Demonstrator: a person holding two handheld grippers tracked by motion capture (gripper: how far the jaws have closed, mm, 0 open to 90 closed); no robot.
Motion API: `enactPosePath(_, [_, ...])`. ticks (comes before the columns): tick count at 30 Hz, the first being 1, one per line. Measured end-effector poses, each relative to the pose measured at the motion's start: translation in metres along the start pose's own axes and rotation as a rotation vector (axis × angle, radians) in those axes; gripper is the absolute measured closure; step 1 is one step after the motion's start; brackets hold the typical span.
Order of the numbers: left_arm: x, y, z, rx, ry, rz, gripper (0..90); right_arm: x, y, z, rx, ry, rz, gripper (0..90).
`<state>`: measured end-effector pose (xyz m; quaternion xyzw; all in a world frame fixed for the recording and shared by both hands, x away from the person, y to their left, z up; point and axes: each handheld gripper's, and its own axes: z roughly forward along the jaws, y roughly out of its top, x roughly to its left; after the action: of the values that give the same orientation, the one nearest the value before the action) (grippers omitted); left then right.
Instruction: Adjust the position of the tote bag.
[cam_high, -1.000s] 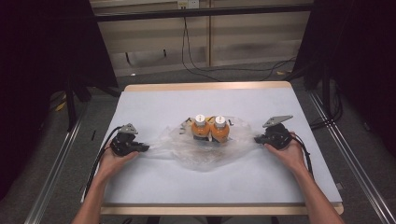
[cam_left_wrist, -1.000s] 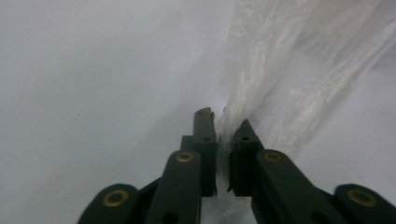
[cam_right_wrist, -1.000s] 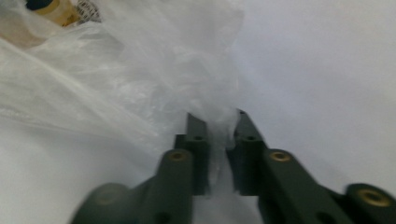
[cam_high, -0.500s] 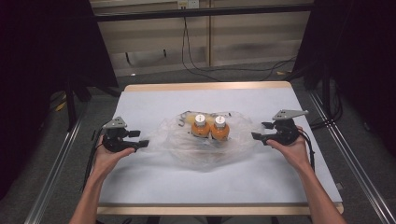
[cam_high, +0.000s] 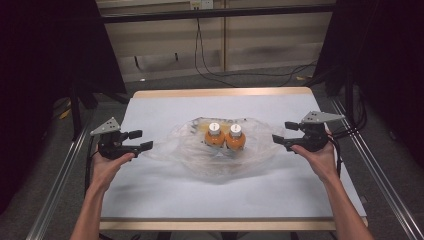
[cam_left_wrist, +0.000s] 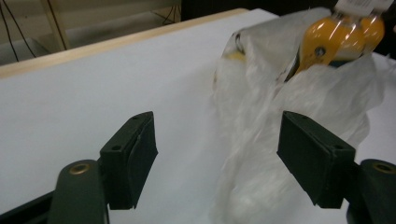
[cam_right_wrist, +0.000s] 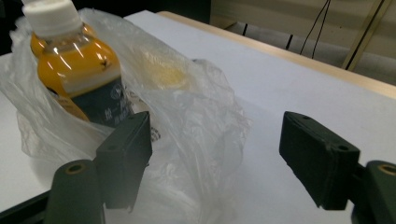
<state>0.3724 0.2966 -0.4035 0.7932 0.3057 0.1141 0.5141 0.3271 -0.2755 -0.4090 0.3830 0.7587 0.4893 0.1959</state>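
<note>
Both grippers have drawn back from the plastic bag (cam_high: 220, 145) since the earlier frames: a second ago each sat at an outer edge of the bag with its jaws together on the film, and now they hang out at the sides of the table, higher in the frame and clear of the plastic.

At the left of the high view, the left gripper (cam_high: 140, 141) has its jaws apart; they have just been opening, and nothing is pinched between them. In the left gripper view (cam_left_wrist: 217, 158) the two black pads stand wide, with crumpled film lying on the table beyond the gap and untouched by either pad. At the right of the high view, the right gripper (cam_high: 281, 134) is likewise spread, its jaws having just been opening. In the right gripper view (cam_right_wrist: 215, 158) the bag's edge lies between and beyond the pads, apart from them.

Released, the clear bag rests slack at the centre of the white table (cam_high: 165, 195), spread a little flatter than before. Inside it two orange drink bottles (cam_high: 225, 137) with white caps stand upright, side by side and touching, in the same middle spot as earlier. One bottle (cam_right_wrist: 74, 70) shows large at the upper left of the right gripper view.
</note>
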Motion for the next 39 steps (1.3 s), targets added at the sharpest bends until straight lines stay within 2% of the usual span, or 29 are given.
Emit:
enactPosePath(4, [-0.004, 0.007, -0.006, -0.026, 0.023, 0.019, 27.5, 0.004, 0.007, -0.004, -0.028, 0.004, -0.01, 24.6])
enactPosePath(8, [-0.009, 0.011, -0.007, -0.035, 0.003, 0.028, 34.4, 0.01, 0.015, -0.009, -0.059, 0.009, -0.027, 27.2])
enactPosePath(10, [-0.012, 0.014, -0.003, -0.017, -0.001, 0.043, 37.6, 0.013, 0.021, -0.011, -0.067, 0.026, -0.042, 32.6])
enactPosePath(12, [-0.016, 0.017, 0.003, -0.003, -0.022, 0.054, 43.4, 0.017, 0.028, -0.011, -0.071, 0.027, -0.06, 34.2])
enactPosePath(13, [-0.018, 0.019, 0.006, 0.007, -0.028, 0.065, 46.8, 0.017, 0.031, -0.01, -0.079, 0.049, -0.057, 37.8])
enactPosePath(15, [-0.022, 0.022, 0.014, 0.021, -0.051, 0.082, 52.4, 0.02, 0.035, -0.007, -0.084, 0.061, -0.062, 41.0])
enactPosePath(18, [-0.029, 0.031, 0.028, 0.054, -0.071, 0.119, 59.3, 0.026, 0.044, 0.005, -0.068, 0.109, -0.085, 52.6])
enactPosePath(19, [-0.033, 0.033, 0.033, 0.054, -0.092, 0.115, 61.6, 0.029, 0.046, 0.009, -0.054, 0.123, -0.096, 56.5])
enactPosePath(23, [-0.045, 0.045, 0.054, 0.085, -0.128, 0.175, 69.4, 0.039, 0.055, 0.028, 0.024, 0.163, -0.146, 72.6])
enactPosePath(25, [-0.05, 0.051, 0.063, 0.08, -0.114, 0.189, 76.3, 0.04, 0.057, 0.037, 0.069, 0.18, -0.157, 80.6])
enactPosePath(26, [-0.051, 0.053, 0.067, 0.08, -0.135, 0.196, 79.9, 0.04, 0.057, 0.043, 0.096, 0.197, -0.161, 84.2])
enactPosePath(27, [-0.054, 0.056, 0.072, 0.092, -0.137, 0.2, 81.4, 0.04, 0.057, 0.046, 0.117, 0.196, -0.172, 87.4])
enactPosePath(30, [-0.059, 0.064, 0.087, 0.134, -0.162, 0.232, 85.8, 0.04, 0.058, 0.055, 0.159, 0.213, -0.186, 90.0])
enactPosePath(32, [-0.064, 0.068, 0.098, 0.184, -0.18, 0.26, 87.1, 0.041, 0.058, 0.061, 0.194, 0.226, -0.198, 90.0])
enactPosePath(33, [-0.067, 0.07, 0.106, 0.213, -0.184, 0.289, 87.7, 0.041, 0.059, 0.063, 0.212, 0.227, -0.199, 90.0])
enactPosePath(39, [-0.073, 0.071, 0.136, 0.324, -0.192, 0.319, 88.8, 0.041, 0.055, 0.083, 0.336, 0.226, -0.23, 90.0])
